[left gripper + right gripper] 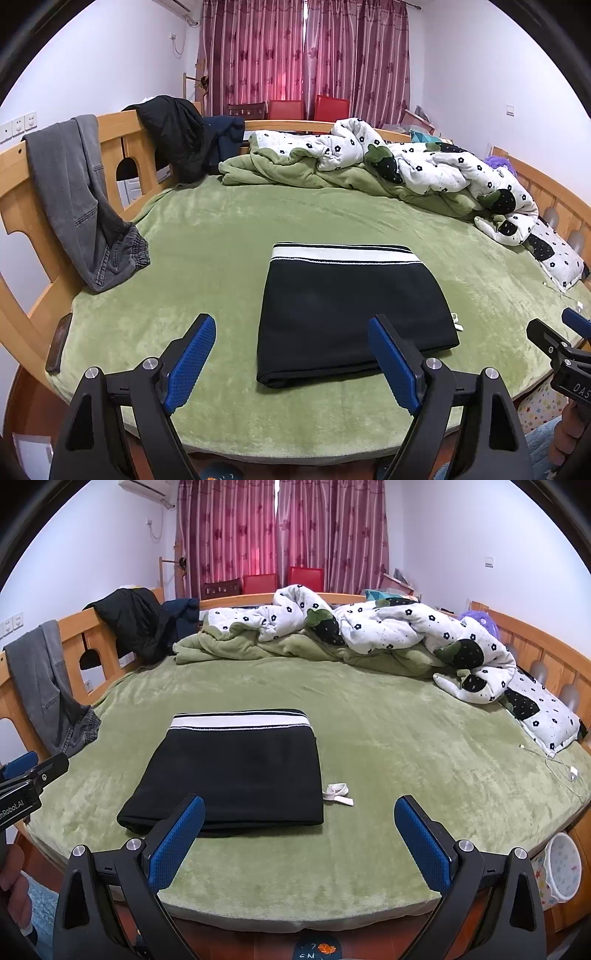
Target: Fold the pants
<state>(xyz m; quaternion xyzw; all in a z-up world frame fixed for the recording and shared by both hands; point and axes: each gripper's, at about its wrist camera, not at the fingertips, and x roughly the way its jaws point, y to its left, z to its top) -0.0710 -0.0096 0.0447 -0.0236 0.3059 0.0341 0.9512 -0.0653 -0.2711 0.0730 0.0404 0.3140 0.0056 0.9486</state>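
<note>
Black pants (351, 314) with a white-striped waistband lie folded into a flat rectangle on the green bed cover; they also show in the right wrist view (236, 775). A white drawstring (338, 794) sticks out at their right side. My left gripper (291, 358) is open and empty, just above the near edge of the pants. My right gripper (299, 834) is open and empty, near the pants' front right corner. The right gripper's tip also shows in the left wrist view (561, 339), and the left one's in the right wrist view (33, 771).
Grey jeans (81, 199) and a black jacket (177, 136) hang over the wooden bed rail (118, 125) on the left. A rumpled green and white flowered quilt (406, 166) lies along the back and right. A charging cable (565, 768) lies at the right edge. A small bin (561, 867) stands beside the bed.
</note>
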